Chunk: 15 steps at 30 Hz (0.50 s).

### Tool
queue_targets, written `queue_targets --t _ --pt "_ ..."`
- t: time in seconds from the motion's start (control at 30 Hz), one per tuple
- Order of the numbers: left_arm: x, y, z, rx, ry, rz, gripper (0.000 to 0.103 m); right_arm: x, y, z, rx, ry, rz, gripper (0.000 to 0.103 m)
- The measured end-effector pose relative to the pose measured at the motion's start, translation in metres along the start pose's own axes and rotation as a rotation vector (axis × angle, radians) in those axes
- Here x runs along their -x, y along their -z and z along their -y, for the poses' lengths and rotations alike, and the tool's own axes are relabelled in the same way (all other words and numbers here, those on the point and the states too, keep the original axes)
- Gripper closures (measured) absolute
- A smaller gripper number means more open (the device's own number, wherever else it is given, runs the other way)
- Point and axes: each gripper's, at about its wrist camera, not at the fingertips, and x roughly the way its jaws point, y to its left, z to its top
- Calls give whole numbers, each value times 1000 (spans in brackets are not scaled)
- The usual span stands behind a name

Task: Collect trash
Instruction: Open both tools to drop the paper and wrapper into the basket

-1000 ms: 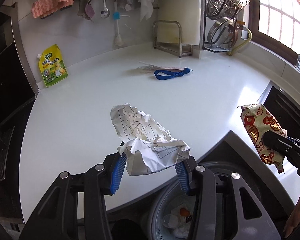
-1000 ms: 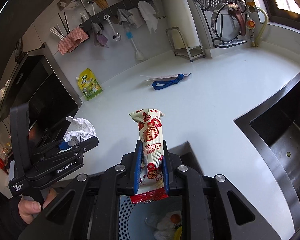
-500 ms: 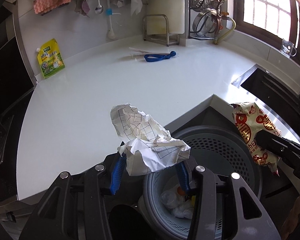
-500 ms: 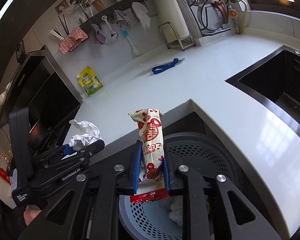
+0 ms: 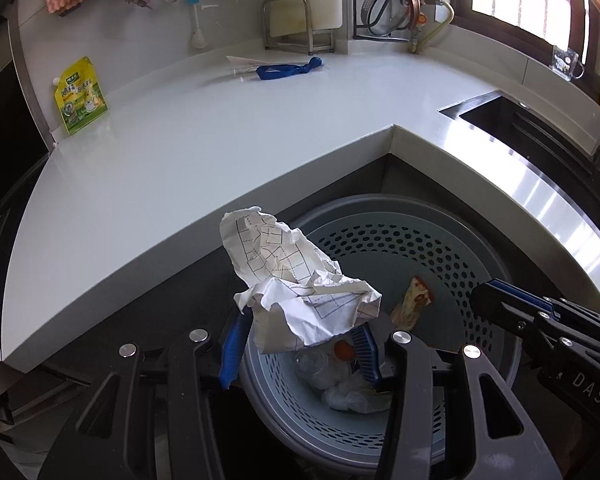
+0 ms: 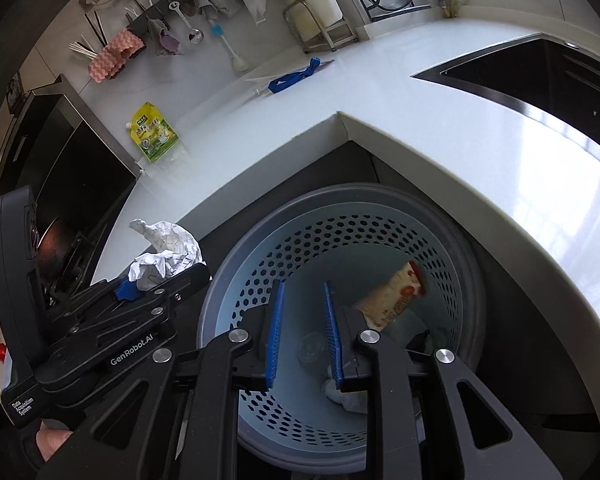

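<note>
My left gripper (image 5: 298, 344) is shut on a crumpled white paper with a grid print (image 5: 296, 284), held over the left rim of a grey perforated trash bin (image 5: 420, 216). The paper also shows in the right wrist view (image 6: 166, 254). My right gripper (image 6: 304, 316) is open and empty above the bin (image 6: 340, 208). A red and cream snack wrapper (image 6: 396, 298) lies inside the bin against its wall; it shows in the left wrist view (image 5: 412, 302) too. Other white trash (image 5: 340, 384) lies at the bin's bottom.
A white L-shaped counter (image 5: 180, 152) wraps around the bin. On it lie a blue strap (image 5: 288, 70), a clear straw wrapper (image 5: 240, 62) and a yellow-green pouch (image 5: 80, 96). A dark sink (image 5: 540, 128) is at the right, a stove (image 6: 60, 184) at the left.
Both grippers moved back from the counter to over the bin. My right gripper opened and the snack wrapper dropped into the bin. The left gripper still holds the paper.
</note>
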Motion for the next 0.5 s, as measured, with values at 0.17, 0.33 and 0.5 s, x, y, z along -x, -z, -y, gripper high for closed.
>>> queue_targets --t 0.17,0.33,0.5 --pt "3 -1 5 2 -19 9 49 6 2 2 8 -5 12 75" --pt "4 -1 9 25 -27 13 37 19 6 12 -16 4 51 44" --pt "9 -1 11 32 -46 19 32 29 11 21 -44 -19 69 44"
